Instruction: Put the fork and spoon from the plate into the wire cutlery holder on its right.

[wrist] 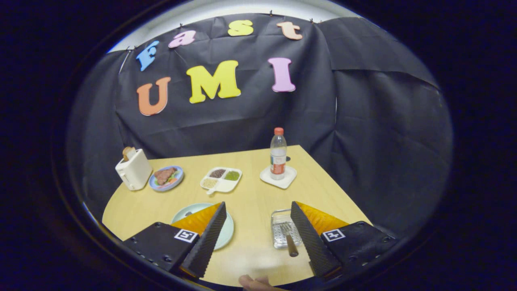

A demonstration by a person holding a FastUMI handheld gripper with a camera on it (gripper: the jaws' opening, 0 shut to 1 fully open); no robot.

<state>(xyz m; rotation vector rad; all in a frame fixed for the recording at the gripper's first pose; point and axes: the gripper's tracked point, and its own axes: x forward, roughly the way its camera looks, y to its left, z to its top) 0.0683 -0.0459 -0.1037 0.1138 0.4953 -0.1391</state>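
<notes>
Wire cutlery holder [285, 228] at my 1 o'clock already has fork [289, 238] in it. Hand-held gripper [258, 232] wide, empty. Plate [228, 230] at 11; spoon hidden, I can't confirm.

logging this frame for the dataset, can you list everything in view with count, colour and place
table: 1, light wood, under everything
toaster: 1, cream white, far left, bread in its slot
small plate: 1, blue, beside the toaster, holding food
divided dish: 1, white, mid table, three fillings
water bottle: 1, clear with red cap, standing on a white coaster
plate: 1, pale green, near side, partly behind the left finger
wire cutlery holder: 1, silver, right of the plate, beside the right finger
fork: 1, metal with dark handle, lying in the holder
gripper: 1, black and orange, fingers open, nothing between them
hand: 1, below the fingers
</notes>
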